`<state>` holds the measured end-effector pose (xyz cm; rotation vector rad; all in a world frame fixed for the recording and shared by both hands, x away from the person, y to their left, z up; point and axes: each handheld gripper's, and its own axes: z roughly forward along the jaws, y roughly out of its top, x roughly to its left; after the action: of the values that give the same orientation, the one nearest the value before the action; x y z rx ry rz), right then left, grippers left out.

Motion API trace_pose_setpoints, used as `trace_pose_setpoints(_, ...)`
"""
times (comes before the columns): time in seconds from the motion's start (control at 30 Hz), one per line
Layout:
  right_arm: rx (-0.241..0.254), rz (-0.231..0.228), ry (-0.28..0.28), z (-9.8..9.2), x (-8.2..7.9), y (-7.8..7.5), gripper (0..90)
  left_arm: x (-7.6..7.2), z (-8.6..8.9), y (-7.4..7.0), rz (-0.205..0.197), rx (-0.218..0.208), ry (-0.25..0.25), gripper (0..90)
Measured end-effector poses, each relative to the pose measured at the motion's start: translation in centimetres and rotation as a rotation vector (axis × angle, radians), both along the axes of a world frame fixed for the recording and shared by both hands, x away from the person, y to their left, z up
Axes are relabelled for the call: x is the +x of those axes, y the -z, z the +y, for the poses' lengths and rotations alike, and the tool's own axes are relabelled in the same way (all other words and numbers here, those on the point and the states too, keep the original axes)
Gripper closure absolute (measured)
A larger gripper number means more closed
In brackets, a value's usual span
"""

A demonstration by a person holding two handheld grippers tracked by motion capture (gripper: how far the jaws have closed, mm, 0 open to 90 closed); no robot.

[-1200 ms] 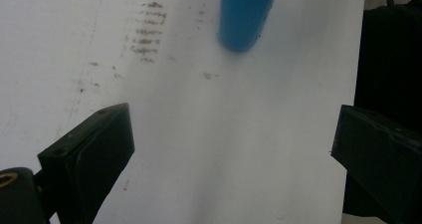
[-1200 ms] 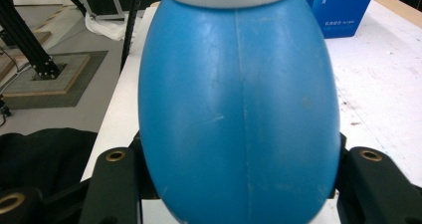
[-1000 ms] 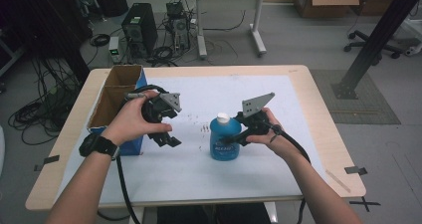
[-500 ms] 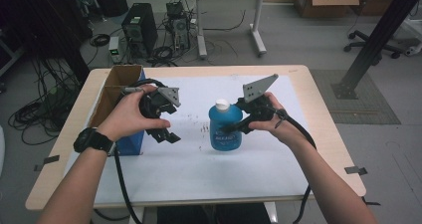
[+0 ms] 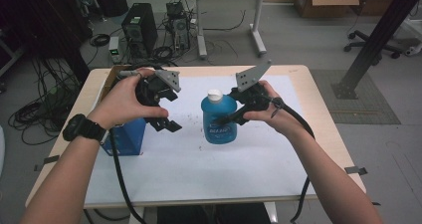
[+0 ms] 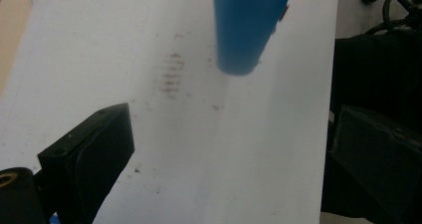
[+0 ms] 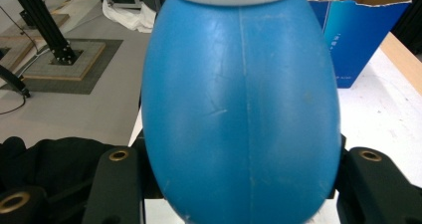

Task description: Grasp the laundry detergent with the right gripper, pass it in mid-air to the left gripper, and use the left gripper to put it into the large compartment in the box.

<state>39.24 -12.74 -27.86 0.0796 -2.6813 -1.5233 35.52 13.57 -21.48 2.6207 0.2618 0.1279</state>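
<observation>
Now right gripper [image 5: 230,118] clamped on blue bottle [image 5: 218,120], upright, lifted off white mat [image 5: 199,169] (shadow below). Left gripper [image 5: 166,112] empty, jaws apart, bottle just to its right; blue box [image 5: 124,137] behind left hand.

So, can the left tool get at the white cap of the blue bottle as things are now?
Probably yes. The left tool is open with nothing between its jaws, and the white cap stands bare above the right tool, which grips the blue bottle lower on its body.
</observation>
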Motion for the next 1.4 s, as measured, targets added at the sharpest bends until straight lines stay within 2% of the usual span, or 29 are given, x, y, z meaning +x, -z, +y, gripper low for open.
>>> trace_pose_setpoints(0.17,-0.008,-0.001,-0.017,0.9,-0.2,-0.2,43.7,-0.2,-0.8,-1.7,-0.013,-0.011,0.016,3.3)
trace_pose_setpoints(0.37,-0.01,-0.005,-0.035,2.1,-0.4,-0.4,43.8,-0.2,-2.1,-2.7,-0.023,0.0,0.044,3.3)
trace_pose_setpoints(0.63,-0.011,-0.003,-0.052,3.1,-0.7,-0.5,43.7,-0.1,-3.8,-2.9,-0.031,0.021,0.073,3.3)
trace_pose_setpoints(1.03,-0.016,-0.002,-0.066,3.6,-0.8,-0.5,43.7,0.0,-5.5,-2.8,-0.033,0.051,0.101,4.1)
trace_pose_setpoints(1.4,-0.015,-0.008,-0.068,3.7,-0.9,-0.5,43.7,0.2,-6.5,-2.4,-0.026,0.078,0.115,11.7)
